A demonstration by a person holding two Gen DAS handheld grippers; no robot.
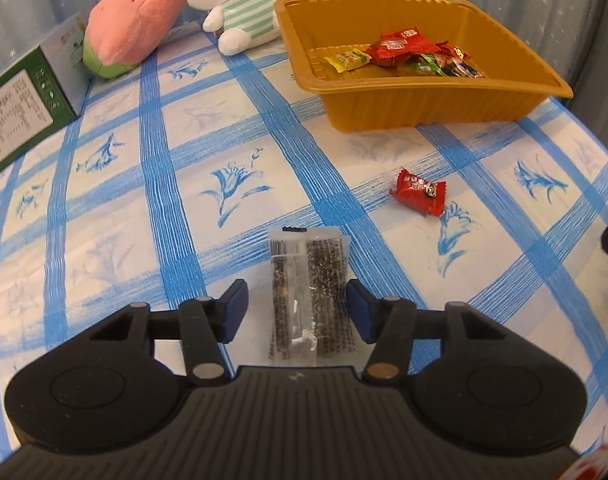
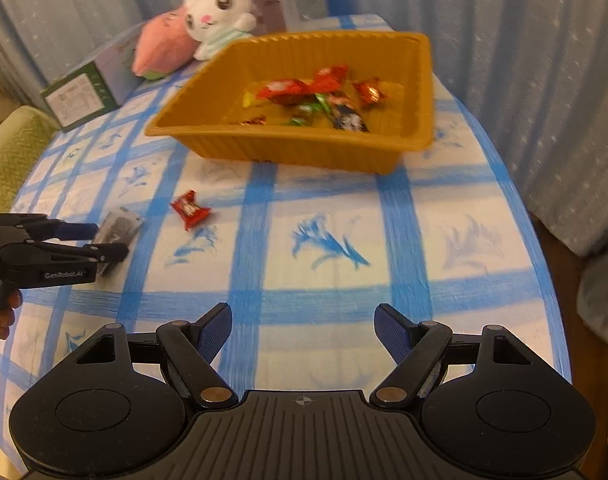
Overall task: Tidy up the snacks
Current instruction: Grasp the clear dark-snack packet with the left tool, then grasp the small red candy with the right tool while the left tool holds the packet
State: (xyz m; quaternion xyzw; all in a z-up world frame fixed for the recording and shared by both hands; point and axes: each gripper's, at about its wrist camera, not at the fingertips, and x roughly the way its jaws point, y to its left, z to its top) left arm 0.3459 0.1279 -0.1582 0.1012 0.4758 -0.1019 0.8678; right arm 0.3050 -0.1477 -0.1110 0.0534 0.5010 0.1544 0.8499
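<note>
Surface: table (image 2: 328,216) under a white cloth with blue grid and flower print.
Room: pale blue curtain (image 2: 544,80) behind; green cushion at the far left, blurred, possibly a sofa.
Tray: amber plastic tray (image 1: 424,100) holding mixed wrapped candies.
Loose snacks: clear seaweed snack packet (image 1: 310,296); red candy (image 1: 418,193) apart, nearer the tray.
Left gripper (image 1: 296,312): jaws part-open astride the packet, right pad touching or nearly so, left pad clear.
Right gripper (image 2: 303,332): wide open, empty.

One mustard-yellow ribbed plastic tray (image 1: 432,104) sits far right. Two snack packets lie outside it: a clear dark-filled one (image 1: 309,292), a red one (image 1: 419,193). Two plush toys far left: white rabbit (image 1: 240,4), pink fruit (image 1: 132,28).
</note>
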